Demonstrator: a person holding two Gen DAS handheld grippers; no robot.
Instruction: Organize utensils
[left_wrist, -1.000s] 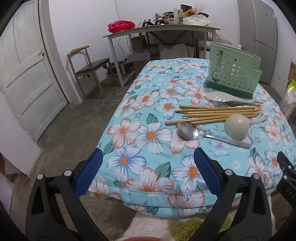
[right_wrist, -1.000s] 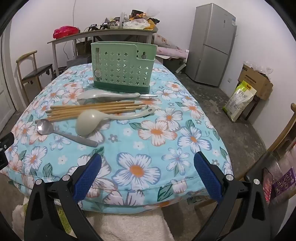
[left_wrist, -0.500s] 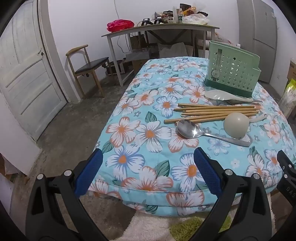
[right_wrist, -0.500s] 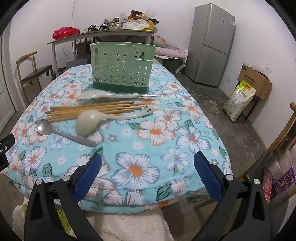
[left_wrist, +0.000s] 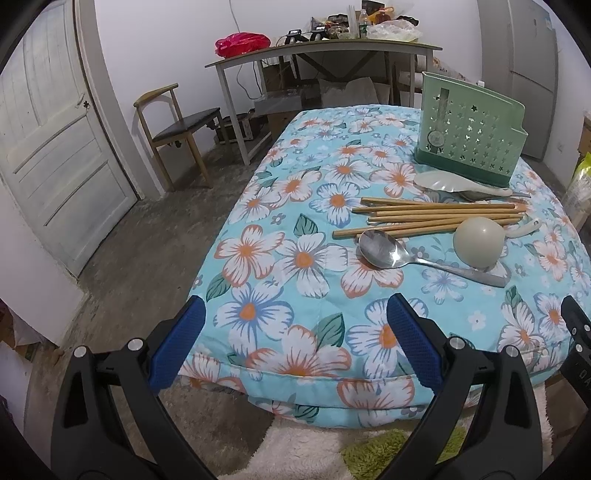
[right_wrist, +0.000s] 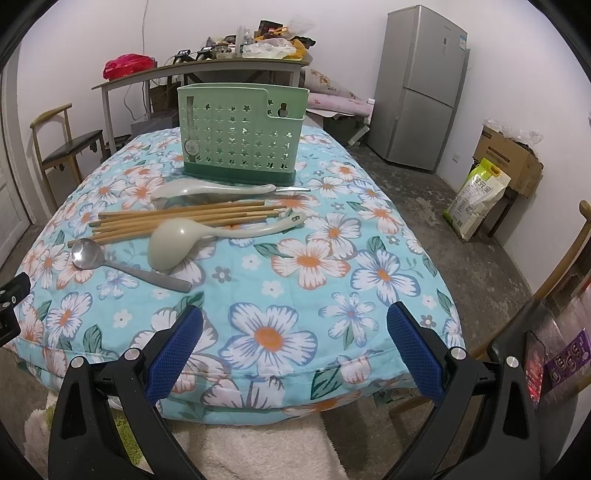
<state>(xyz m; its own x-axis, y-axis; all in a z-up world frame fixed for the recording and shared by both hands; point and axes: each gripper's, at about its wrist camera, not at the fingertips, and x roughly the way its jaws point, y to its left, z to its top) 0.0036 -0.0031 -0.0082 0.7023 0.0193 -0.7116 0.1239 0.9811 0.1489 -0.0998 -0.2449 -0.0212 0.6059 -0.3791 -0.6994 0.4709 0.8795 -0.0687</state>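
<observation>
Green plastic utensil caddy (right_wrist: 242, 142) w/ star cut-outs stands upright at the far end of the table (right_wrist: 373, 258), which is covered by a blue floral quilt; everything below is placed relative to it. Just in front of its base lies a pale rice paddle (right_wrist: 207, 190), w/ a thin metal utensil partly hidden under it, type unclear. Next row nearer the cameras: a bundle of bamboo chopsticks (right_wrist: 177, 218), lying crosswise, roughly parallel to the caddy's front. A pale ladle (right_wrist: 173, 245) sits bowl-down in front of the chopsticks, its handle crossing over their ends toward the caddy's right side. Nearest of all, a steel spoon (right_wrist: 88, 254), bowl up, left of the ladle; its handle runs under or beside the ladle bowl, can't tell which.

Left tongs (left_wrist: 295, 345) hover off the near-left corner of the table, spread wide, nothing between the blue pads (left_wrist: 177, 347). Right tongs (right_wrist: 293, 345) hover at the near edge, facing the caddy straight on, also spread wide & empty. Both well apart from the utensils.

Beyond the caddy: a grey desk (right_wrist: 199, 70) piled w/ clutter, a wooden chair (left_wrist: 177, 125) to its left, a silver fridge (right_wrist: 421, 85) to its right.
</observation>
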